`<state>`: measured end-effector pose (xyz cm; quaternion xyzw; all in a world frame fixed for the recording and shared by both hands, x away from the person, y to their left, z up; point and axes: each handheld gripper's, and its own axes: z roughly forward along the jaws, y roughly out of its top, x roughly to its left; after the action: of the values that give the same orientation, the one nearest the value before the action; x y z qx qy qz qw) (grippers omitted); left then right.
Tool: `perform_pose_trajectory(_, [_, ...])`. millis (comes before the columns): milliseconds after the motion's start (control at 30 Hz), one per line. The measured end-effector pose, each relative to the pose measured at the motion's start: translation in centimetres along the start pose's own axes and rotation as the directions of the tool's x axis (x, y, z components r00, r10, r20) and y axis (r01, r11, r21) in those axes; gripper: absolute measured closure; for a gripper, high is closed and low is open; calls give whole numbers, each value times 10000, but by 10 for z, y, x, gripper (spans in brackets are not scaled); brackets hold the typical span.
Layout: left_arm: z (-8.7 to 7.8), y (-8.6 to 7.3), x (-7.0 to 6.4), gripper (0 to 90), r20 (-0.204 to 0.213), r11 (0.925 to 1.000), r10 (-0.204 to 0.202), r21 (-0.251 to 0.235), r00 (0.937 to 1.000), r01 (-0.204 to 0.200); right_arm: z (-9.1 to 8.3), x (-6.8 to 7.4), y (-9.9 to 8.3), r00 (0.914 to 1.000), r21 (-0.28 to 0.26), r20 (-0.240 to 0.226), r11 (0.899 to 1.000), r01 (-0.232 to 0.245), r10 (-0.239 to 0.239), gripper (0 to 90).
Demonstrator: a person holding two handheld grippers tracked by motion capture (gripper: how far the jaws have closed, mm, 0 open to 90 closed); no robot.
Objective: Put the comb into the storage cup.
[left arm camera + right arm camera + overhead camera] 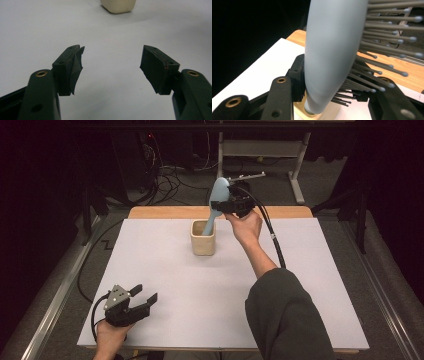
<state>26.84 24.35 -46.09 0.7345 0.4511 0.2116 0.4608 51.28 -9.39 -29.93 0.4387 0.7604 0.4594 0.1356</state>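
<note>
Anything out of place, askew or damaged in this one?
One thing: on the left tongs, open and idle over the white mat, the left jaw's pad looks torn and peeling. Otherwise the right tongs grip a blue hairbrush leaning handle-down in the beige cup, which stands upright.

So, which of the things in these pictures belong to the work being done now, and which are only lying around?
Part of the work:
- blue hairbrush, handle down in the cup
- beige cup
- right gripper, shut on the hairbrush

Not in use:
- left gripper, open, low at the near edge of the white table
- cables on the floor behind
- grey table frame at the back
</note>
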Motion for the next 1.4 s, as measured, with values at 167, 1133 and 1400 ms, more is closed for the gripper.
perform_pose_trajectory(167, [0,0,0,342,0,10000,29,48,10000,-29,4,2,-3,9999,78,-101,10000,35,-34,551])
perform_pose_trajectory(1133, [1,-1,1,344,39,9999,104,103,9999,-104,20,6,-16,10000,270,27,9996,43,-44,543])
perform_pose_trajectory(1400, [0,-1,3,344,238,9998,-183,14,9995,182,26,7,-19,10000,353,72,9994,20,-23,542])
